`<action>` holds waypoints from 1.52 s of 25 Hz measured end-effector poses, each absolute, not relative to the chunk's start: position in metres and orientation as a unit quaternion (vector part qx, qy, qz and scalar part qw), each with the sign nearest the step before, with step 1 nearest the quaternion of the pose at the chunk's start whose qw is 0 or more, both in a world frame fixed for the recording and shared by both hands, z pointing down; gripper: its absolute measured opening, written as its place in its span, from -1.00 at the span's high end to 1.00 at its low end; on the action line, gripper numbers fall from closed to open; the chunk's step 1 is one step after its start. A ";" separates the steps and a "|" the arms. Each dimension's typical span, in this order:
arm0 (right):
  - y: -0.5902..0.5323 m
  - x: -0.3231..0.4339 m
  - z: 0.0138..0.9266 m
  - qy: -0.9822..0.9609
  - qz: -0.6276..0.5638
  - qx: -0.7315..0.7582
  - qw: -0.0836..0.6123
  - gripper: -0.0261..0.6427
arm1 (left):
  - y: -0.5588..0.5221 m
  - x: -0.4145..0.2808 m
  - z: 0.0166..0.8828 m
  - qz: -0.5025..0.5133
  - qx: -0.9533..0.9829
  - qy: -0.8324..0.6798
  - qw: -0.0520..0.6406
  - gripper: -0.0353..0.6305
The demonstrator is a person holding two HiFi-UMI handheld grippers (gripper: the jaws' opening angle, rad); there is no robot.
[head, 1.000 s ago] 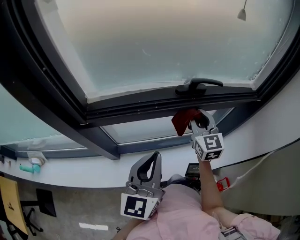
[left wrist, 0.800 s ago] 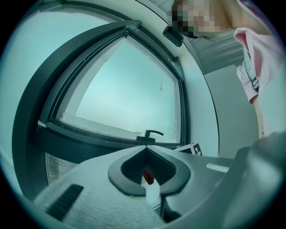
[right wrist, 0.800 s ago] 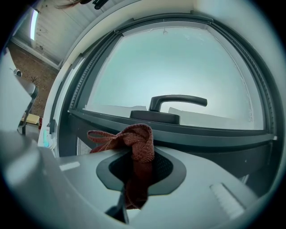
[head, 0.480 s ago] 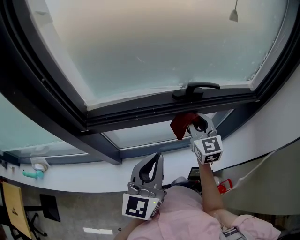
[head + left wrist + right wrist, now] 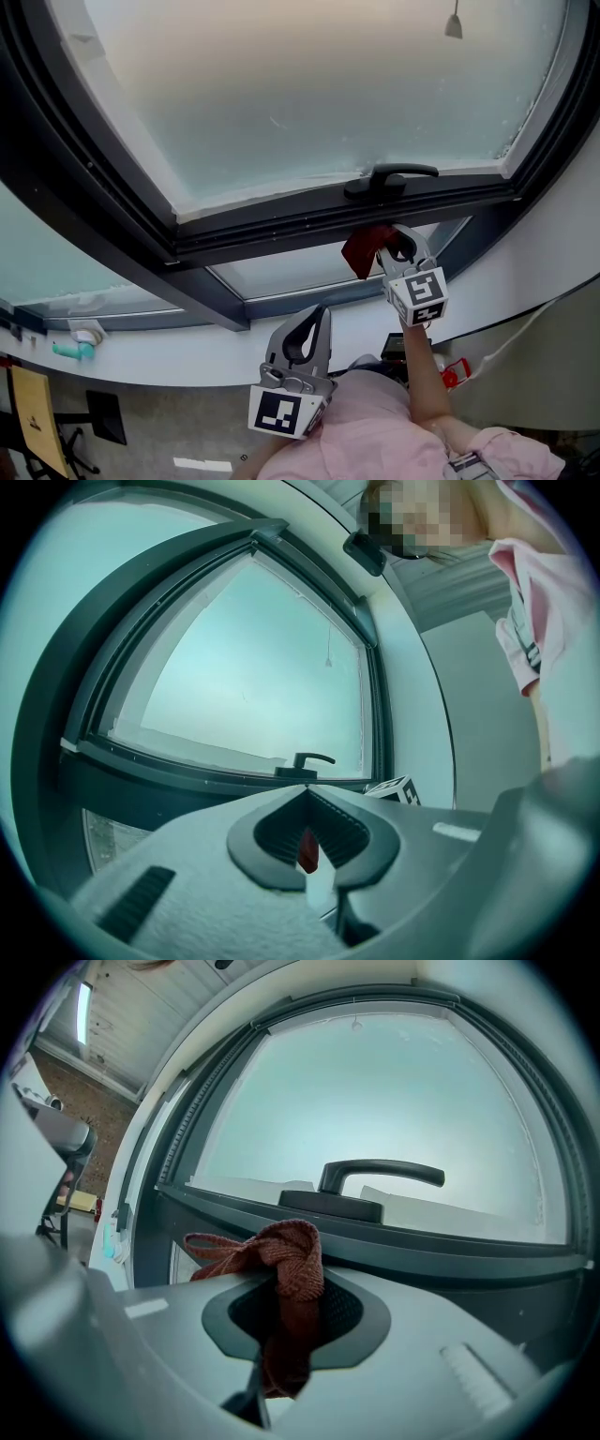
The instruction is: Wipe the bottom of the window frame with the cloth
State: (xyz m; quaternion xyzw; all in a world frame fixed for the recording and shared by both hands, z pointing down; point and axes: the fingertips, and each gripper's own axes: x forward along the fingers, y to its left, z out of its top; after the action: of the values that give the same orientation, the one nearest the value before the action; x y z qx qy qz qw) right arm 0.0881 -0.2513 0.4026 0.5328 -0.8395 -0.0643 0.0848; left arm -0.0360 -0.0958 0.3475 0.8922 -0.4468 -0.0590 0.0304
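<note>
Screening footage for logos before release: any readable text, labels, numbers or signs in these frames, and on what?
No readable words or numbers in any view.
Left cube, on the left gripper: black-and-white square pattern only, no letters.
Right cube, on the right gripper: same kind of pattern, no letters.
Red item low by the wall: any print is too small to read.

Soft daylight through the frosted pane [image 5: 309, 94]
Window frame [image 5: 281, 228] dark against it; no hard shadows; both gripper views bulge fisheye, black at the corners, teal-tinted; nearest foreground slightly soft
</note>
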 end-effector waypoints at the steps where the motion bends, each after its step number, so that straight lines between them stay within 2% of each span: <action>1: -0.251 0.088 0.403 -0.840 -0.065 0.531 0.086 0.73 | -0.095 -0.036 0.347 -0.059 0.892 -0.447 0.030 0.91; 16: -0.251 0.091 0.403 -0.847 -0.072 0.518 0.099 0.73 | -0.089 -0.027 0.342 -0.063 0.890 -0.451 0.022 0.91; 21: -0.251 0.098 0.404 -0.846 -0.070 0.520 0.099 0.73 | -0.091 -0.022 0.332 -0.101 0.882 -0.458 0.042 0.91; 26: -0.252 0.105 0.404 -0.842 -0.069 0.526 0.102 0.73 | -0.088 -0.023 0.343 -0.066 0.887 -0.455 0.028 0.91; 38: -0.256 0.143 0.403 -0.817 -0.052 0.567 0.090 0.72 | -0.092 -0.014 0.343 -0.062 0.894 -0.444 0.021 0.91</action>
State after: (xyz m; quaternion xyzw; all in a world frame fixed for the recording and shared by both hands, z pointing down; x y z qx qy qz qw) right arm 0.1432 -0.2559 0.4029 0.5671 -0.8171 -0.0516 0.0896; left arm -0.0140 -0.0917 0.3430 0.8938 -0.4435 -0.0624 0.0209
